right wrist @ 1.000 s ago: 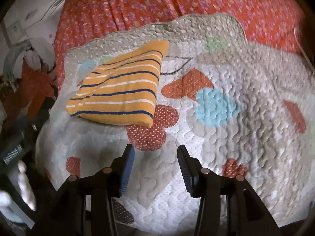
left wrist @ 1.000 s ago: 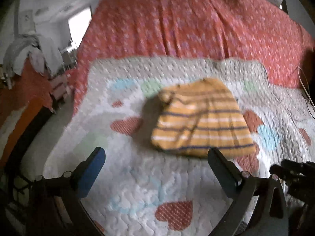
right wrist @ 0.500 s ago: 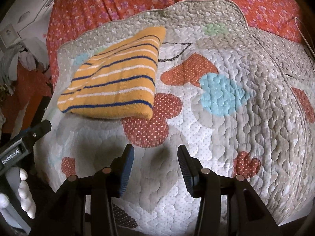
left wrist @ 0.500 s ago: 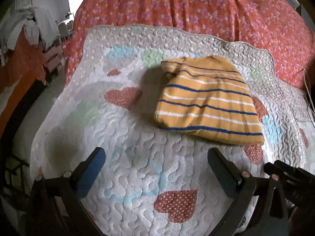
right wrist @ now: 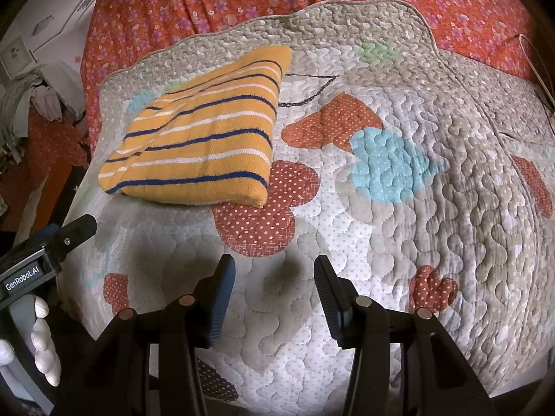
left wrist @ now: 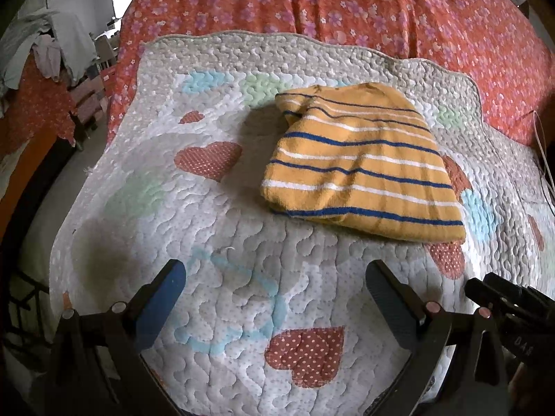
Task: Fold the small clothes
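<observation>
A small yellow knit garment (left wrist: 360, 170) with blue and white stripes lies folded into a thick block on the quilted mat (left wrist: 222, 235). In the right wrist view the same garment (right wrist: 204, 145) sits up and to the left. My left gripper (left wrist: 274, 287) hovers over the mat in front of the garment, jaws wide open and empty. My right gripper (right wrist: 274, 277) hangs over the mat to the garment's right, jaws partly open with nothing between them. The left gripper's body (right wrist: 45, 253) and a gloved hand (right wrist: 41, 343) show at the left edge.
The quilted mat with heart patches lies on a bed under a red floral bedspread (left wrist: 347, 7). A white cord (left wrist: 541, 152) runs along the mat's right side. Piled clothes (left wrist: 45, 45) and furniture stand beyond the bed's left edge.
The left gripper has sunk and tipped down toward the mat, so the garment sits higher and sharper in its view. The right gripper has stayed in place, jaws about the same.
</observation>
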Demonstrator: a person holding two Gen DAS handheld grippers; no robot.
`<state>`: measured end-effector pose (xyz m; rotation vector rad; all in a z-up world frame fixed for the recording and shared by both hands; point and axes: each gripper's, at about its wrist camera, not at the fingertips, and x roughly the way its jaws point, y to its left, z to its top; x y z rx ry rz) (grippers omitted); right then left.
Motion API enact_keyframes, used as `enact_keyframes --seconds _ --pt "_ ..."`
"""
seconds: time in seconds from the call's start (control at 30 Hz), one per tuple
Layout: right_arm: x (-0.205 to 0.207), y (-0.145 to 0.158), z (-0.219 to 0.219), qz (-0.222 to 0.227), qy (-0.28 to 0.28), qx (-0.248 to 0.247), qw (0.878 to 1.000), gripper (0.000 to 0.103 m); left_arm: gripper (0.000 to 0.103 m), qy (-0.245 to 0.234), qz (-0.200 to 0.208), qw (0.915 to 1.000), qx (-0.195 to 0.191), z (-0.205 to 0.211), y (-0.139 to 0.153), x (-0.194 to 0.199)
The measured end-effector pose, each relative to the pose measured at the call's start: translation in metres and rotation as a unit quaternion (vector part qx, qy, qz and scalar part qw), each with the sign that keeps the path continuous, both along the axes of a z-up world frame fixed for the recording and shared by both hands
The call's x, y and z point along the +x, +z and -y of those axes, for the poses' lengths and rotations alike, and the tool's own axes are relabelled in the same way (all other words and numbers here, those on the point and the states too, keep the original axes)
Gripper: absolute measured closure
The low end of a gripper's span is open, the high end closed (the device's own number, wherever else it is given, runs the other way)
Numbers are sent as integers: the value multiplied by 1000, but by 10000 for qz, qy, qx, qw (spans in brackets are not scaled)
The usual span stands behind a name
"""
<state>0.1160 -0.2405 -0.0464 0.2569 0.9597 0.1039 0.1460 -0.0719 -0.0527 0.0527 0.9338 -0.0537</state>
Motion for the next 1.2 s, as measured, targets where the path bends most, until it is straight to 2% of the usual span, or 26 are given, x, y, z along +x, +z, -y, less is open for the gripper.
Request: enact_keyframes --seconds 0.43,0.57,0.63,0.8,1.0,1.13,1.2 --pt "2 -2 -2 -10 84 -70 9999 50 0 21 -81 10000 5 -1 -5 2" --pt "2 -2 -3 32 121 -113 9999 50 0 43 155 9997 -209 -5 4 -1" --pt "1 0 -5 91 147 -150 9997 50 0 -101 364 9986 -368 -5 14 -4" --pt "-2 5 -11 271 230 -370 9987 50 0 -567 767 9951 -267 12 29 -14" --pt "-2 5 -18 318 324 -516 9976 50 0 -905 566 9934 -425 23 30 -12" --pt "-2 4 -17 302 323 -523 9977 50 0 -847 348 9936 -656 18 26 -10" --pt "-2 3 -18 278 321 -533 9977 50 0 -673 252 9950 -690 12 23 -7"
